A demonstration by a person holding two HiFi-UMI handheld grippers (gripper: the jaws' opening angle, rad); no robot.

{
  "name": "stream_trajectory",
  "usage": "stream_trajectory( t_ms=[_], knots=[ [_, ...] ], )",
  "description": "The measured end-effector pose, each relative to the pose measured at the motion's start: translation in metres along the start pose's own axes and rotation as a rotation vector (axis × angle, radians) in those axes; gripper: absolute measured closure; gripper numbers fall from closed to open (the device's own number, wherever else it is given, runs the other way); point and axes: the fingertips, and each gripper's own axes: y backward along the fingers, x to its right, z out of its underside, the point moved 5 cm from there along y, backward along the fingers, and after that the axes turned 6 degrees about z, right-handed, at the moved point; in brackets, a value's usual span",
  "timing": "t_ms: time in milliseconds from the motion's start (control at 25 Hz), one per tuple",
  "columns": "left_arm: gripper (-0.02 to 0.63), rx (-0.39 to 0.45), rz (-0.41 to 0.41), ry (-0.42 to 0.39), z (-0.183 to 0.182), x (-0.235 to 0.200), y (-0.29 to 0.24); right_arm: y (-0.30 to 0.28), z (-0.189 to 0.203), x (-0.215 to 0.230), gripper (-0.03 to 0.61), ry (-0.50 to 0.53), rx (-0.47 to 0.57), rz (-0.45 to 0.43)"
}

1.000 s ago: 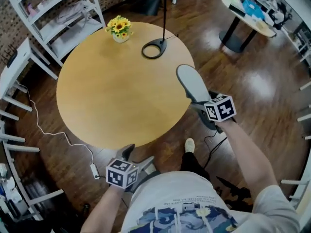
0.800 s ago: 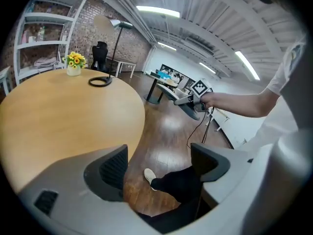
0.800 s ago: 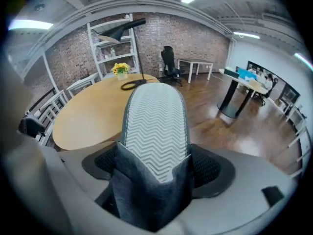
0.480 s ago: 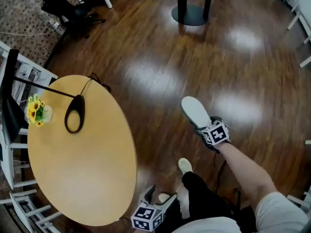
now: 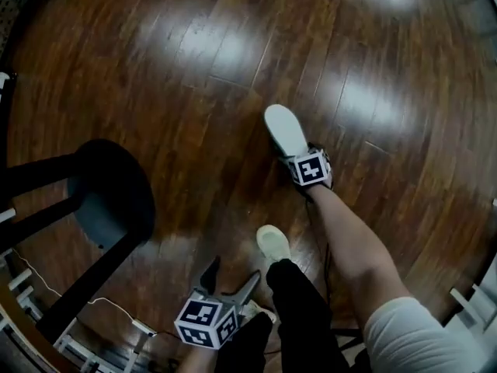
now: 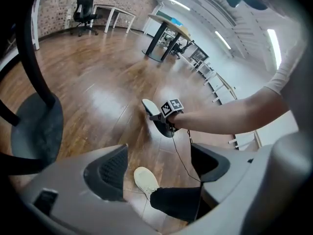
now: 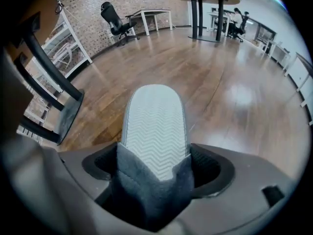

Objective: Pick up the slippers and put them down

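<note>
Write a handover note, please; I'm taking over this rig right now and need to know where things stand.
Right hand-held gripper: shut on one end of a grey slipper, which is held out over the wood floor with its zigzag sole facing up.
Left hand-held gripper: open and empty, low beside the person's legs.
Done: one slipper is picked up.
Left: lower it to the floor and release it. No second slipper shows in any view, so look for it.

The slipper (image 7: 154, 126) pairs a matt, zigzag-ribbed pale sole with dark fuzzy cloth; the floor (image 5: 194, 68) is glossy wood.
</note>
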Motion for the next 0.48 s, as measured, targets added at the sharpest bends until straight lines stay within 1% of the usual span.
stream_trajectory(
  t_ms=[80,160,240,280,320,400,480],
  knots=[
    [0.207,-0.023,0.002,0.013,0.006,-0.026,-0.04,-0.047,0.01,0.004,0.118,0.0,0.009,-0.012],
    [0.207,-0.024,0.013,0.059,-0.001,-0.052,-0.067,-0.082,0.019,0.006,0.111,-0.013,-0.007,-0.042],
    [0.207,0.013,0.011,0.146,-0.02,-0.084,-0.078,-0.104,0.027,0.002,0.1,-0.034,-0.039,-0.075],
    [0.207,0.029,-0.002,0.181,-0.027,-0.098,-0.077,-0.109,0.032,0.0,0.097,-0.036,-0.052,-0.084],
    [0.207,0.037,-0.021,0.199,-0.031,-0.11,-0.074,-0.112,0.037,0.0,0.095,-0.032,-0.06,-0.093],
    [0.207,0.03,-0.064,0.197,-0.034,-0.126,-0.068,-0.113,0.039,0.0,0.091,-0.012,-0.052,-0.108],
    [0.207,0.01,-0.084,0.183,-0.032,-0.13,-0.065,-0.112,0.039,0.0,0.091,0.007,-0.039,-0.128]
  ],
)
